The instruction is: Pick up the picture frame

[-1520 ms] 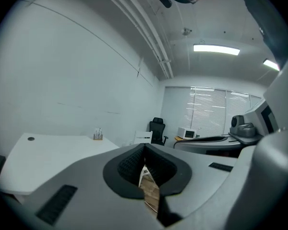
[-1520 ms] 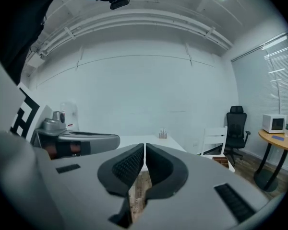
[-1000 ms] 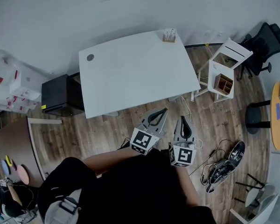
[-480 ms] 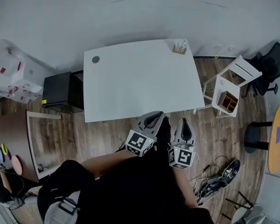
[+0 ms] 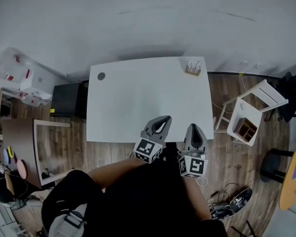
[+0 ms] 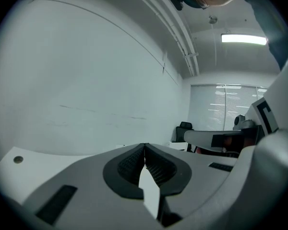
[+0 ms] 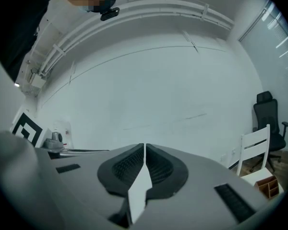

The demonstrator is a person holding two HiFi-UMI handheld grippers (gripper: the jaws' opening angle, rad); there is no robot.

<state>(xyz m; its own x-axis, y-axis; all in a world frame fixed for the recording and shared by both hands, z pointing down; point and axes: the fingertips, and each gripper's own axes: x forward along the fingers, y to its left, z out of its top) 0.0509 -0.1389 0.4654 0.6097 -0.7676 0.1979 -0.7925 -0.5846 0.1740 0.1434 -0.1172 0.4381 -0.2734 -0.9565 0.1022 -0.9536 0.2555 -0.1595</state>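
Note:
A small wood-edged picture frame (image 5: 193, 68) stands at the far right corner of the white table (image 5: 123, 98). My left gripper (image 5: 164, 121) hovers over the table's near edge, shut with nothing between its jaws. Just right of it, my right gripper (image 5: 194, 128) is at the same edge, also shut and empty. Both are well short of the frame. In the left gripper view the shut jaws (image 6: 144, 147) point over the table top toward the bare wall. In the right gripper view the closed jaws (image 7: 144, 147) face the wall; the frame does not show in either gripper view.
A black cabinet (image 5: 66, 99) sits left of the table. A white chair (image 5: 251, 112) with a wooden box (image 5: 246, 130) stands to the right. Shoes and cables (image 5: 232, 206) lie on the wood floor. A grommet (image 5: 101, 76) marks the table's far left corner.
The person has stepped toward the table: it has drawn nearer in the head view, and both grippers, earlier over the floor, now reach its near edge. Both stay shut.

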